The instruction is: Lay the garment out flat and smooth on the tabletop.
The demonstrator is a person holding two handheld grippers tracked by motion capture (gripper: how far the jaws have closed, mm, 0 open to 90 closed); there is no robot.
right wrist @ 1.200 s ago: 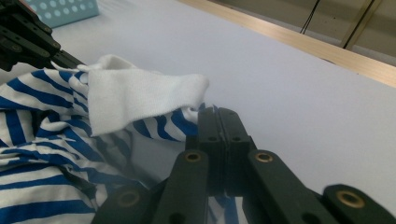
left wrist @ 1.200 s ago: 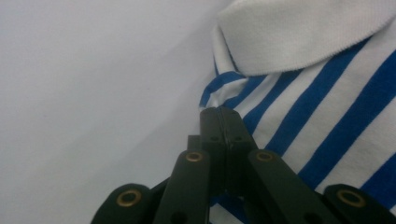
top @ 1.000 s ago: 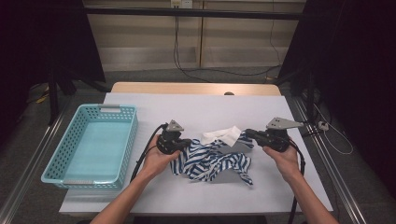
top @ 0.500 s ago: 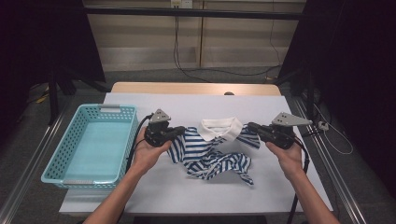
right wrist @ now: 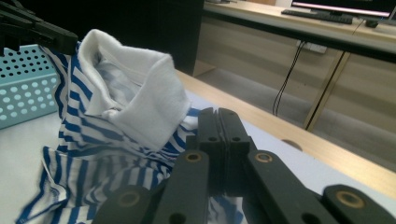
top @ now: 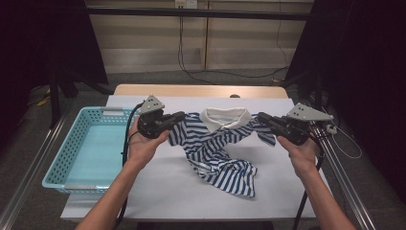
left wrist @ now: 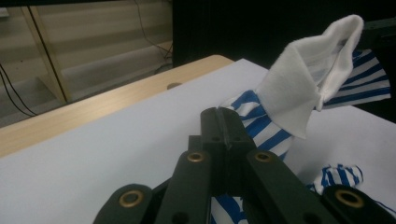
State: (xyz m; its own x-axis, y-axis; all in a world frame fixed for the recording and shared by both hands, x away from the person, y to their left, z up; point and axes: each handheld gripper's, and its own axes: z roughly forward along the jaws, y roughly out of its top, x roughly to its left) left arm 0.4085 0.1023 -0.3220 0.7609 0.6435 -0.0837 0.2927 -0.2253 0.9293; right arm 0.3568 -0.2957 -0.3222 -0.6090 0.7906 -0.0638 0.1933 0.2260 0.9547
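Note:
A blue-and-white striped shirt (top: 215, 148) with a white collar (top: 225, 117) hangs stretched between my two grippers, its lower part still lying crumpled on the white table (top: 158, 191). My left gripper (top: 179, 116) is shut on the shirt's left shoulder, and my right gripper (top: 262, 117) is shut on its right shoulder. In the left gripper view the closed jaws (left wrist: 223, 114) pinch striped cloth (left wrist: 261, 128) just below the collar (left wrist: 303, 88). In the right gripper view the closed jaws (right wrist: 218, 114) pinch the shirt (right wrist: 84, 135) beside the collar (right wrist: 140, 93).
A light blue perforated basket (top: 103, 111) stands at the table's left side, close to my left hand; its wall (right wrist: 23, 88) is also in the right gripper view. A wooden strip (top: 191, 90) runs along the table's far edge. Metal rails flank the table.
Both hands have risen and drawn apart. The shirt, bunched on the table before, is lifted by its shoulders and pulled out wide, collar upward.

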